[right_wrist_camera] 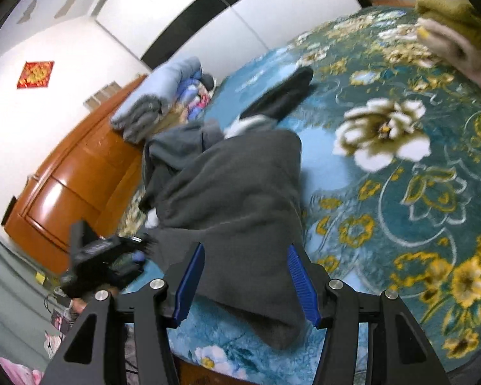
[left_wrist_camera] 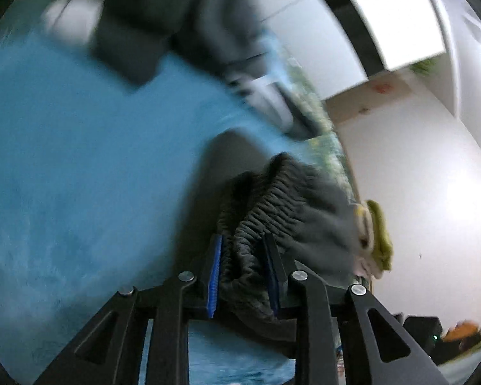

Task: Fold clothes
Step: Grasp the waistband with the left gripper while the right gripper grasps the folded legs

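A dark grey garment (right_wrist_camera: 234,199) lies crumpled on the floral blue blanket (right_wrist_camera: 400,192) of a bed. My left gripper (left_wrist_camera: 243,256) is shut on the garment's ribbed, gathered edge (left_wrist_camera: 256,211), which bunches up between the blue pads (left_wrist_camera: 215,272); this view is blurred. In the right wrist view, the left gripper's black body (right_wrist_camera: 105,256) shows at the garment's left edge. My right gripper (right_wrist_camera: 245,282) stands open, its blue pads (right_wrist_camera: 189,282) wide apart on either side of the garment's near end, not pinching it.
Folded yellow-green and beige clothes (right_wrist_camera: 449,25) are stacked at the far right of the bed. A black item (right_wrist_camera: 282,96) lies beyond the garment. A rolled blue-grey quilt (right_wrist_camera: 163,96) rests against the wooden headboard (right_wrist_camera: 64,176). The bed's near edge is just under my right gripper.
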### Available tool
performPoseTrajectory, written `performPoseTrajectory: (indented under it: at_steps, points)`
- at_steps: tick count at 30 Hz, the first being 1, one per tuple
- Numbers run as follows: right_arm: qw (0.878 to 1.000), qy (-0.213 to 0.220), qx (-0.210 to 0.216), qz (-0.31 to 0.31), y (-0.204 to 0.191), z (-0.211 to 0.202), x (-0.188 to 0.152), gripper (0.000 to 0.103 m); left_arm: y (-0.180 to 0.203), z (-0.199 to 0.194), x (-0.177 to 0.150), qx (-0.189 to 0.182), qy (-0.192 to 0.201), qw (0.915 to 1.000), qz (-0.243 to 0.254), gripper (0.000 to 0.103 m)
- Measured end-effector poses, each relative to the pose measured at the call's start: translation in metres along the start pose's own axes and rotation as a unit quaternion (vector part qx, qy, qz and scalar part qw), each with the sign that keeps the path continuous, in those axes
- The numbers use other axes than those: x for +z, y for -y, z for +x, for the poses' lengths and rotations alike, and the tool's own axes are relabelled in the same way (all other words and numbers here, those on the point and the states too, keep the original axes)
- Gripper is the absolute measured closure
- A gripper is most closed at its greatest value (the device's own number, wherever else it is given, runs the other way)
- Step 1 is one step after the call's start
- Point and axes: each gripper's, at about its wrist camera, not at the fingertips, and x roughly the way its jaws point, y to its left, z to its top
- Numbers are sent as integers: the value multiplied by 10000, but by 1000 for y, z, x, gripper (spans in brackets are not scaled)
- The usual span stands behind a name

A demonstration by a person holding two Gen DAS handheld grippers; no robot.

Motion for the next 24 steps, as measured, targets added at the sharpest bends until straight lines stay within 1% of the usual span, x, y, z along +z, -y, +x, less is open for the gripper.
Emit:
performPoseTrajectory:
  at_steps: [2, 4, 7, 10, 12, 14, 16, 18, 20, 21, 24]
  points:
    - [9998, -179, -65, -47, -1, 8, -4, 45, -4, 0, 2, -85, -6, 10000, -47, 74]
    - [9998, -203, -68, -52, -2, 10, -4, 45, -6, 0, 3, -157, -14, 9998, -74, 74]
    - [9997, -215, -71, -90, -3, 11, -2, 45, 10, -7, 10, -10, -57, 9995, 314, 72]
    - [9993, -30, -44, -381, -15, 5, 12, 45, 27, -27, 14, 189, 235, 9974, 649, 73]
    - [9987, 18, -47, -504, -20, 6, 23, 45, 40, -47, 21, 359, 511, 9944, 848, 73]
    - [9984, 41, -50, -562, -23, 10, 32, 45, 57, -58, 21, 352, 659, 9910, 1111, 72]
    - [9984, 0, -20, -567, -23, 16, 40, 45, 86, -55, 14, 334, 617, 9825, 1724, 70]
    - [9980, -141, 97, -606, -25, 26, 49, 45, 107, -44, 3, 378, 502, 9718, 2272, 70]
    - [9971, -277, 257, -659, -28, 36, 58, 45, 114, -39, -5, 528, 419, 9640, 2573, 69]
    - [9967, -304, 294, -696, -30, 40, 62, 45, 116, -31, -6, 610, 339, 9624, 2625, 69]
    - [9956, -300, 222, -855, -33, 49, 75, 45, 114, 4, 3, 709, 90, 9637, 2572, 69]
